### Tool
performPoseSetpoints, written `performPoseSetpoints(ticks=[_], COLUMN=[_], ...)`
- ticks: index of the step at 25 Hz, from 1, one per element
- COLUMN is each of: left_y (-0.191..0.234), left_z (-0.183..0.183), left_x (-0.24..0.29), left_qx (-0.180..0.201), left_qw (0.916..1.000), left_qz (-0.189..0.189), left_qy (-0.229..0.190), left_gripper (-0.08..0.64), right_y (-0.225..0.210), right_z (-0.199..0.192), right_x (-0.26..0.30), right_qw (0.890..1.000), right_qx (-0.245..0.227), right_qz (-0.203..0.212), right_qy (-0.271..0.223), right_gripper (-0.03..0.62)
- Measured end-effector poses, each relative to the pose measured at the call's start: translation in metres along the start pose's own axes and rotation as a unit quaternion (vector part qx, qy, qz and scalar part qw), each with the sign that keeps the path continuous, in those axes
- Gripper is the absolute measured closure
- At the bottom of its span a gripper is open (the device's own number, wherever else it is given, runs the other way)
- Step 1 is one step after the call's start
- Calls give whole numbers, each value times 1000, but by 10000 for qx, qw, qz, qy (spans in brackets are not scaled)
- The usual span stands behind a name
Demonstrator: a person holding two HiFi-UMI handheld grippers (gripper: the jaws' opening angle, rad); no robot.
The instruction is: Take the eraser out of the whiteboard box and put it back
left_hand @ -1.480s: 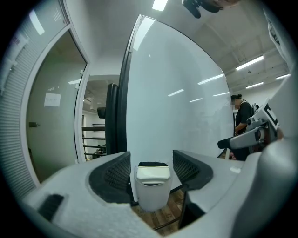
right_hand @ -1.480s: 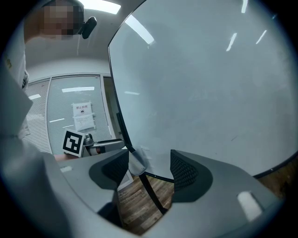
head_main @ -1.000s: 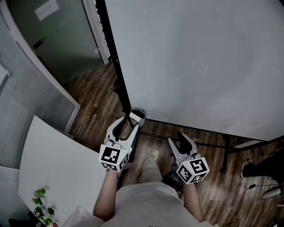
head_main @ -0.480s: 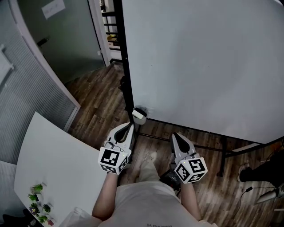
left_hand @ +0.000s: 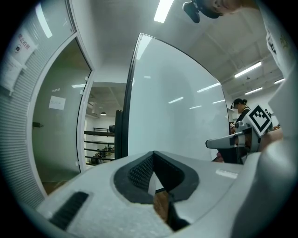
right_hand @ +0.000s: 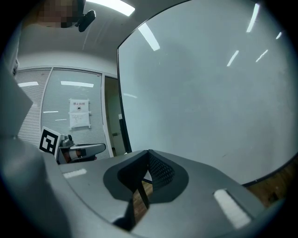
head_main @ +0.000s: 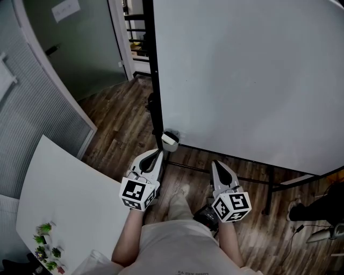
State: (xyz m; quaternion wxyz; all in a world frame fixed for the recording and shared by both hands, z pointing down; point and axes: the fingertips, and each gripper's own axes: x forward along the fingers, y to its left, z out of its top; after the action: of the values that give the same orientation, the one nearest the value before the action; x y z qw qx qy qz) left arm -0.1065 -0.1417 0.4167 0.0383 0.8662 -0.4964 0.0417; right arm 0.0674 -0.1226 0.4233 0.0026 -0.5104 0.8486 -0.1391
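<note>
White plastic left gripper (head_main: 153, 156) and right gripper (head_main: 219, 166) are hovering closed and empty by the small white whiteboard box (head_main: 170, 140); the nearer left is needing to open before entering squarely.

No wording can be read anywhere in the room. A white sheet (head_main: 65, 9) taped to the glass door carries print too small to make out. A notice (right_hand: 79, 113) on the slatted wall shows a reddish heading above lines of dark print, all illegible. The left tool (head_main: 155, 154) and the right tool (head_main: 219, 165) each bear black-and-white square markers (head_main: 134, 192), which are patterns rather than letters. A faint line of print at the lower edge of the person's shirt (head_main: 172, 247) is too small and blurred to read.
</note>
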Motion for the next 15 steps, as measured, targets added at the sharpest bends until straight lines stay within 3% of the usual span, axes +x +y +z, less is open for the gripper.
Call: performPoseSetpoints(ticks=[15], left_y=[6], left_z=[-6], left_x=[7], left_qx=[-50], left_qw=[9999], left_qz=[-51], left_qy=[70], left_gripper=[555], right_y=[10], right_z=[-4], right_x=[10], right_qw=[9996], right_qx=[-146], right_qz=[207], right_qy=[156], right_gripper=[581])
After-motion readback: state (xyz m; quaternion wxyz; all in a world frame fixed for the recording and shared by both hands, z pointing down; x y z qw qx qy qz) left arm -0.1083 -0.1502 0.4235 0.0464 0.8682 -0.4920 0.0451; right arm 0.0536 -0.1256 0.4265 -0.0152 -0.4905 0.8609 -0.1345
